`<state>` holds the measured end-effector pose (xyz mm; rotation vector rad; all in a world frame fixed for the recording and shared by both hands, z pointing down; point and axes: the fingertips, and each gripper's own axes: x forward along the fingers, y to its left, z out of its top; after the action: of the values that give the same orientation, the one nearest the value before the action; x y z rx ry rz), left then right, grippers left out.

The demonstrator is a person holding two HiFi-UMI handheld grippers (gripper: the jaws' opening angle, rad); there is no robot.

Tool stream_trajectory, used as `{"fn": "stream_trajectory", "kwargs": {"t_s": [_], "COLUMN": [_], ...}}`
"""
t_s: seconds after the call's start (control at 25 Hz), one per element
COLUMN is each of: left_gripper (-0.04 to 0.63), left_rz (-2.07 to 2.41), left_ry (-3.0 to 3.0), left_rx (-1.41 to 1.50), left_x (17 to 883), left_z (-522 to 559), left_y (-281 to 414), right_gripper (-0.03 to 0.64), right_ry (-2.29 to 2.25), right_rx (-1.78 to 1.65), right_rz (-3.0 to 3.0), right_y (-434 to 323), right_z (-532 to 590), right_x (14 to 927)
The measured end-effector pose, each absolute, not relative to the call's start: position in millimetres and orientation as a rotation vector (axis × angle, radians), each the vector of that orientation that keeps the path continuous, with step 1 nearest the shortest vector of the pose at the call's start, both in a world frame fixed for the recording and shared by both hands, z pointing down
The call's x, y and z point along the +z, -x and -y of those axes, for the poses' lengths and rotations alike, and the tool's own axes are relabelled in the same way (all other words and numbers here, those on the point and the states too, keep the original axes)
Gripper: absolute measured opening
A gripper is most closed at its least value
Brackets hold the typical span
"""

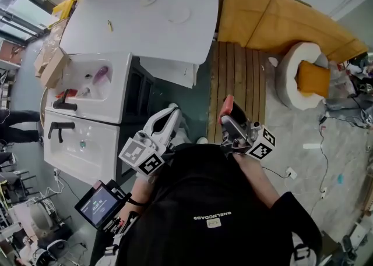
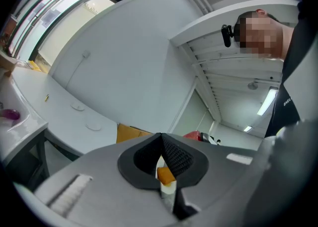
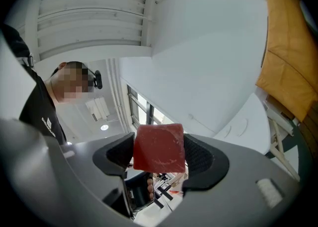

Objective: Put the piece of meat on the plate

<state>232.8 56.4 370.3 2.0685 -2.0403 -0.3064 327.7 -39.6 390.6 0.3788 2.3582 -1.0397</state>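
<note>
A red cube of meat (image 3: pixel 159 147) sits between the two black pads of my right gripper (image 3: pixel 160 154), which is shut on it and tilted upward. From the head view the meat (image 1: pixel 227 106) shows as a red tip at the front of the right gripper (image 1: pixel 229 114), held over the wooden slats. The left gripper (image 1: pixel 173 111) points level beside it, toward the white sink unit. Its jaws are shut (image 2: pixel 160 144) with nothing held between them. No plate shows clearly in any view.
A white table (image 1: pixel 145 20) stands ahead, with a white sink unit (image 1: pixel 93 84) and black taps to its left. A slatted wooden bench (image 1: pixel 239 78), an orange sofa (image 1: pixel 280 20) and a round white seat (image 1: pixel 291 78) lie to the right. A tablet (image 1: pixel 99 204) is at lower left.
</note>
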Motion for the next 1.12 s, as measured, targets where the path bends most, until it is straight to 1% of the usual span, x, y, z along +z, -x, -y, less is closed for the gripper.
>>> {"fn": "stream_trajectory", "kwargs": {"t_s": [0.16, 0.52, 1.0, 1.12], "left_gripper": [0.018, 0.018, 0.018, 0.018], "left_rz": [2.002, 1.916, 1.869, 1.86], "left_ry": [-2.089, -2.097, -2.1, -2.096], "left_rx": [-0.312, -0.31, -0.337, -0.352], "left_x": [367.0, 359.5, 345.4, 344.3], "left_z": [-43.0, -4.1, 12.4, 14.0], "left_y": [-216.1, -144.8, -57.8, -20.3], "right_gripper": [0.307, 0.307, 0.307, 0.307], "right_ry": [-0.346, -0.292, -0.243, -0.223], "right_rx": [-1.033, -1.08, -1.12, -1.118], "right_rz": [-2.365, -2.365, -2.346, -2.347], "right_y": [-313.1, -244.6, -163.5, -129.4], "right_z": [49.7, 83.4, 103.3, 106.6], "right_x": [388.0, 380.4, 368.2, 365.2]}}
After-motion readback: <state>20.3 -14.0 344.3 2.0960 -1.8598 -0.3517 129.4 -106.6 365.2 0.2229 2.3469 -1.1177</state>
